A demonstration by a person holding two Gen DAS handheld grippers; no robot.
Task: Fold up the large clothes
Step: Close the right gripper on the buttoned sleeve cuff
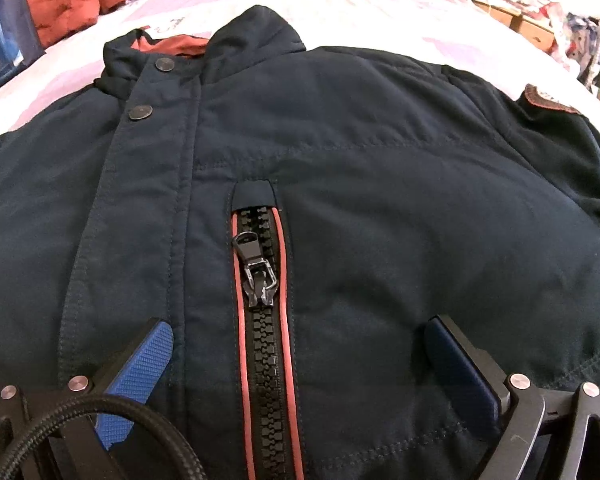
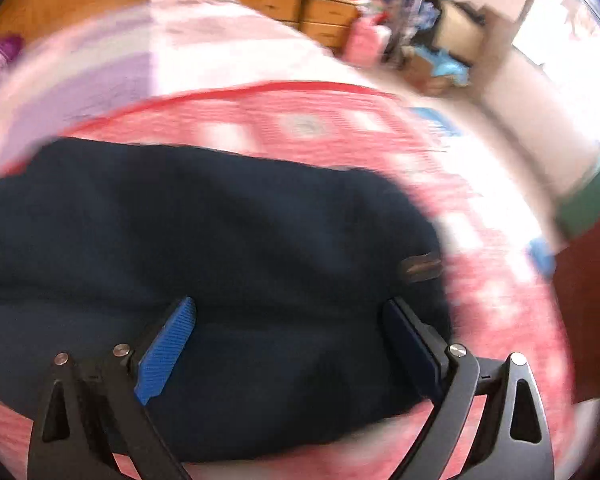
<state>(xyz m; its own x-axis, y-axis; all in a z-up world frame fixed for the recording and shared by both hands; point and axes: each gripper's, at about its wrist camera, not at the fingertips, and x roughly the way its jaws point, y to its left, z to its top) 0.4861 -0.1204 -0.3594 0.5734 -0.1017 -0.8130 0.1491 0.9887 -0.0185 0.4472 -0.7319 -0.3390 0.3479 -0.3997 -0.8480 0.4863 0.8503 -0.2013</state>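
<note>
I have the navy padded jacket point(image 1: 340, 208) lying front-up on the bed point(image 1: 340, 12), collar point(image 1: 256, 40) at the far end and the body running straight away from my left gripper point(image 1: 300, 344). Its chunky black zipper with the red piping point(image 1: 264, 360) runs up between my left jaws along the jacket's long axis, the pull tab point(image 1: 256, 272) just ahead of the tips. Those jaws are spread wide, one blue pad point(image 1: 140, 368) either side of the zipper, with nothing pinched; they hover low over the chest panel, and I can't tell whether the tips brush the cloth.

My right gripper point(image 2: 292, 344) is likewise released, jaws splayed with only dark fabric beneath them. That view is badly smeared, so I'd say only that it looks over the jacket's outer side, probably the sleeve point(image 2: 228, 224); a brown patch point(image 2: 420, 266) sits near the fabric's edge, just ahead and to the right of the jaws, where the pink-and-white patterned cover point(image 2: 340, 128) begins.

What my next move turns on: the fold line runs parallel to the zipper, and the edge to be carried inward lies under the right hand, well off the left hand's centreline. I judge the right hand the nearer one to take that sleeve edge, while the left could press the middle flat. No fold looks made yet.
</note>
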